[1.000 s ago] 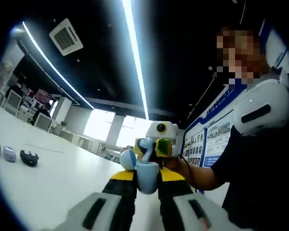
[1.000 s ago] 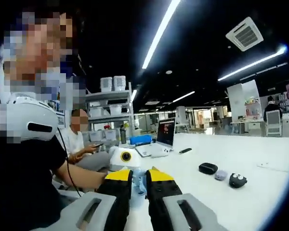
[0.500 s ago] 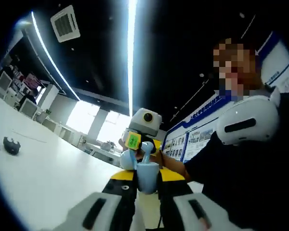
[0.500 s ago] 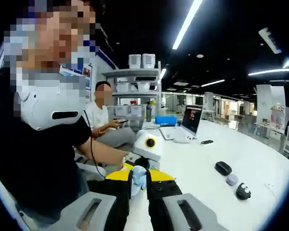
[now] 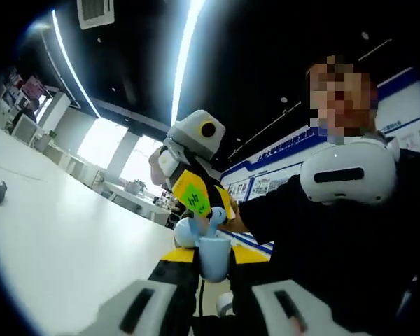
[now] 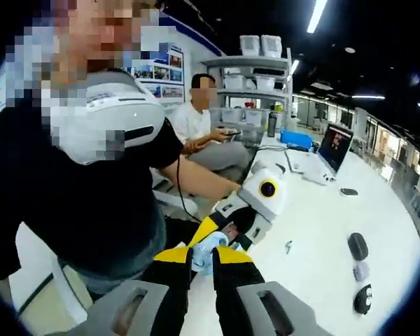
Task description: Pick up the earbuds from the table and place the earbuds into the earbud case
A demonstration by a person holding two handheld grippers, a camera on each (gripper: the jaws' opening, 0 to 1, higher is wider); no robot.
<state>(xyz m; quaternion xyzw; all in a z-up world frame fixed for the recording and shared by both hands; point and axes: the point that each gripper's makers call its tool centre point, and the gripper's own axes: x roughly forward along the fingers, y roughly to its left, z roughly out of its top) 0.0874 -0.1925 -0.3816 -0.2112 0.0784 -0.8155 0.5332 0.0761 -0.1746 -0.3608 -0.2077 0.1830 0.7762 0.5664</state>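
My left gripper (image 5: 214, 262) is shut on a light-blue earbud case (image 5: 215, 250), held upright with its lid (image 5: 185, 232) hanging open to the left. My right gripper (image 5: 206, 213) comes down onto it from above, its yellow-and-black jaws carrying a green tag. It is shut on a light-blue earbud (image 5: 216, 218), whose stem sits at the case's mouth. In the right gripper view my right gripper (image 6: 201, 259) pinches the earbud (image 6: 201, 255), and the left gripper (image 6: 222, 232) meets it just beyond the tips.
The white table (image 6: 315, 238) runs off to the right with three small dark objects (image 6: 358, 246) near its far side, a phone (image 6: 348, 191) and a laptop (image 6: 333, 145). A seated person (image 6: 201, 122) is behind. The holder's torso (image 5: 350, 245) is close.
Both views have tilted and swung toward the person. The right gripper now reaches the case from higher up and more steeply; both grippers keep their hold, with the earbud still at the case's mouth.
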